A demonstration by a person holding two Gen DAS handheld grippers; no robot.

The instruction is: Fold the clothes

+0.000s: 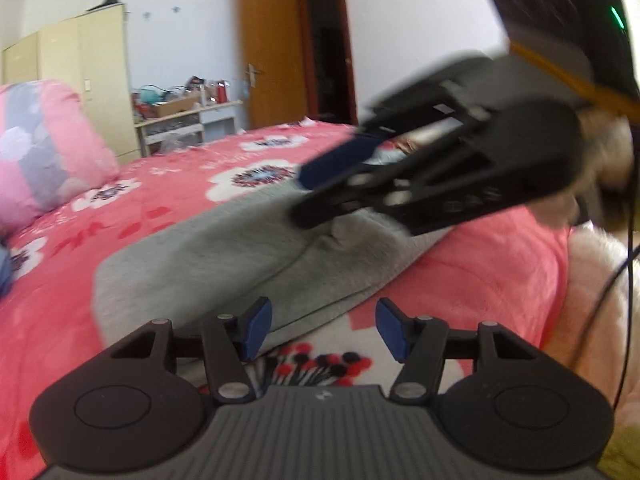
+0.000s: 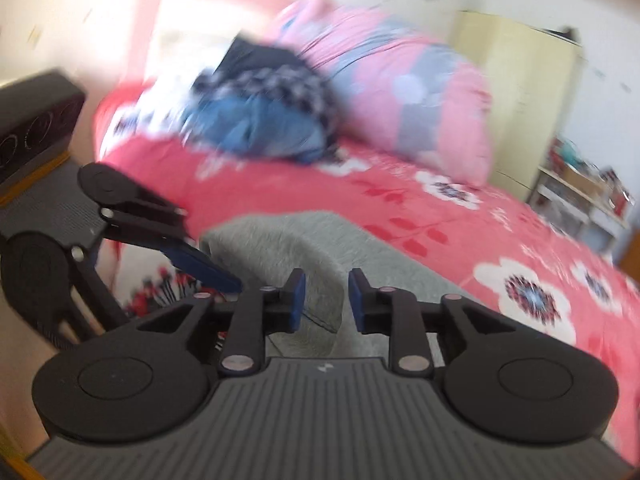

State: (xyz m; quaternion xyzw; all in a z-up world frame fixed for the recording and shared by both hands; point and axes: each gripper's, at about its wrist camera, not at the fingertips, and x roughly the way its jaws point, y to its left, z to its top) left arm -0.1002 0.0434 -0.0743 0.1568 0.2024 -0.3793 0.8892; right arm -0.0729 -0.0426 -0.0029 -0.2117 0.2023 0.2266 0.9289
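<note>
We see the left gripper [image 1: 324, 328], black with 2 blue-padded fingers, spread apart with nothing between them, poised just over the near edge of the grey fleece garment [image 1: 224, 248]. The right gripper [image 2: 326, 298], of the same black and blue build, also stands released, its pads either side of a raised fold of that grey cloth without pinching it. In the left wrist view it reaches in from the right, blurred, above the garment's far end. The garment lies spread on the red bedspread with white flowers [image 1: 168, 196]. Beyond it rest a pink and grey pillow [image 2: 416, 96] and a heap of blue and dark checked clothes [image 2: 260, 120]. Against the far wall, a white shelf unit [image 1: 188, 120] holds a cardboard box among blurred clutter.
</note>
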